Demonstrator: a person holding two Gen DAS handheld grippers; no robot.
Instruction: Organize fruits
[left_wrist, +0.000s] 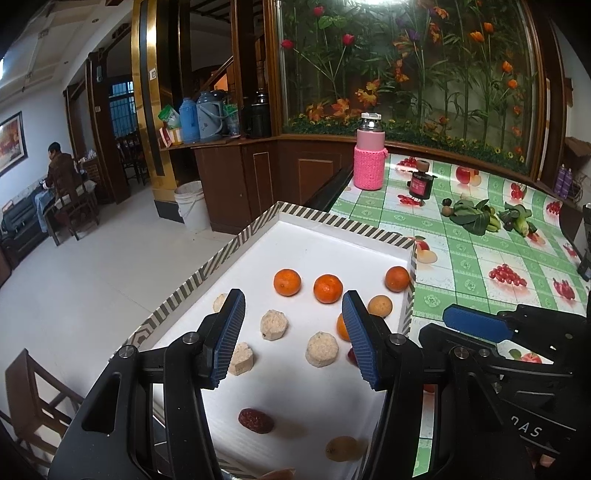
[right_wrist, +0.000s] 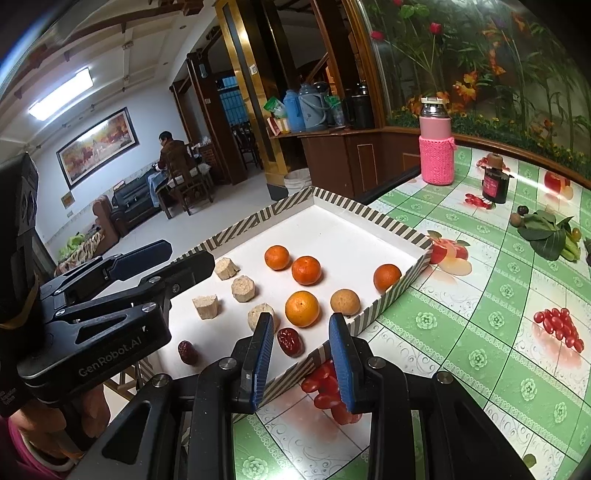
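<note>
Both of my claws are empty. My left claw (left_wrist: 293, 338) hangs wide open over the middle of the white tray (right_wrist: 369, 236). My right claw (right_wrist: 301, 363) is open too, over the near right rim of the tray.

The fruits lie in the tray in loose groups. Four tangerines (right_wrist: 306, 270) sit in the middle and to the right. A pale round fruit (right_wrist: 345, 302) sits by the right wall, just beside one tangerine. Four tan chunky pieces (right_wrist: 243, 288) make a rough row on the left. Two red dates (right_wrist: 290, 342) lie near me, well apart from each other. In the left view a see-through yellowish piece (left_wrist: 341, 448) lies at the near edge; I cannot tell what it is.

On the green tabletop (right_wrist: 480, 332), far right, some leafy greens (right_wrist: 546, 236) and small round things lie outside the tray.

I think the sorting is partly there: like things are near each other, but the dates are split and one tangerine sits off alone. This could be a tidy-up half done, or fruits just laid out waiting.
</note>
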